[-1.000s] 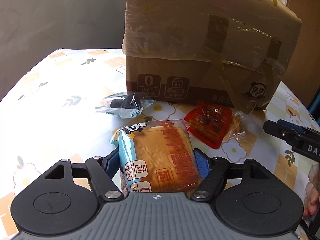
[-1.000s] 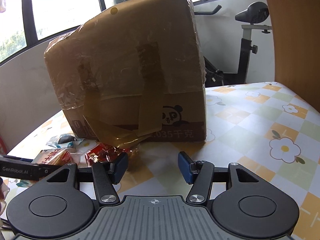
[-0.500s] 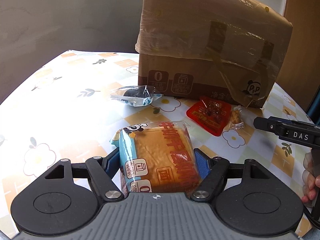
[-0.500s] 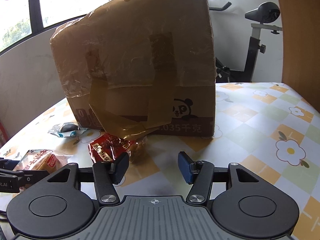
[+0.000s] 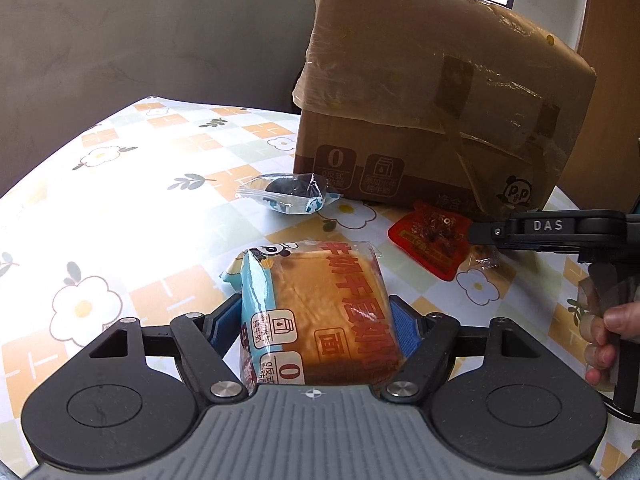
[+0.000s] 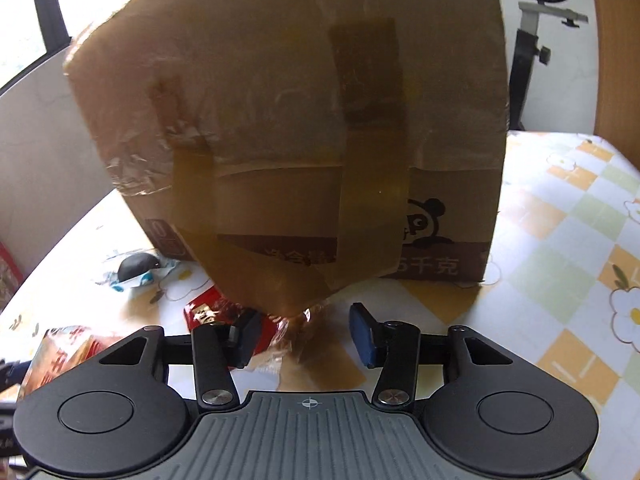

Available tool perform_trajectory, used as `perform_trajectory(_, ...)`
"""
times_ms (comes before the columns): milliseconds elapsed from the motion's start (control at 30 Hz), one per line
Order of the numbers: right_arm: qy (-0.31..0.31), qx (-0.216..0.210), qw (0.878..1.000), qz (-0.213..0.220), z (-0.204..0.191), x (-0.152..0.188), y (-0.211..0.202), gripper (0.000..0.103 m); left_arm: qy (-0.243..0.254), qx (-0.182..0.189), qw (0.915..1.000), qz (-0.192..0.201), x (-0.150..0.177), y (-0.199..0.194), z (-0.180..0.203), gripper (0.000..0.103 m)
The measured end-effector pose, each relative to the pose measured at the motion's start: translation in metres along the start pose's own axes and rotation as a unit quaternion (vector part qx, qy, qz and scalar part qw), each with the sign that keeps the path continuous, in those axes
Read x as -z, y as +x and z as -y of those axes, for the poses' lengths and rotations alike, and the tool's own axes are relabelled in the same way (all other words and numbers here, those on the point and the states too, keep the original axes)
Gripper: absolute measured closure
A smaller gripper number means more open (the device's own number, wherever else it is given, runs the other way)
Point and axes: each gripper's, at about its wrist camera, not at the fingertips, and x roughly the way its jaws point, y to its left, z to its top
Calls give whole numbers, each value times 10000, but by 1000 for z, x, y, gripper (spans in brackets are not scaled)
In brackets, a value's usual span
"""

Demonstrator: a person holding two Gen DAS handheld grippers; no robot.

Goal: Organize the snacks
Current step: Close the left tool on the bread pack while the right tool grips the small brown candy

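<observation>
The packaged bread [image 5: 320, 312] sits clamped between the blue pads [image 5: 404, 328] of the left gripper [image 5: 312, 320], held above the flower-patterned tablecloth [image 5: 120, 220]. The right gripper [image 6: 304, 332] has just been closing; its jaws stand narrow with a gap, around a small clear-wrapped snack [image 6: 296, 324] beside the red snack packet [image 6: 208, 308], contact unclear. Behind stands the taped cardboard box [image 5: 432, 100], an Oreo-like dark cookie pack [image 5: 288, 194] near its base.
</observation>
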Motion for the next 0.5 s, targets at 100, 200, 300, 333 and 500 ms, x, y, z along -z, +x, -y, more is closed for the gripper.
perform_trajectory(100, -121, 69, 9999, -19, -3, 2, 1, 76, -54, 38, 10000, 7, 1, 0, -2, 25)
perform_trajectory(200, -180, -38, 9998, -44, -2, 8, -6, 77, -61, 16, 10000, 31, 1, -1, 0, 25)
perform_trajectory(300, -551, -38, 9985, -11, -6, 21, -21, 78, -82, -4, 10000, 45, 2, -1, 1, 25)
perform_trajectory(333, -644, -37, 9979, 14, -6, 25, -27, 78, -87, -8, 9999, 50, 3, -1, 1, 25)
perform_trajectory(500, -775, 17, 9969, 100, -2, 44, -50, 78, -105, -26, 9999, 68, 3, -2, 2, 25)
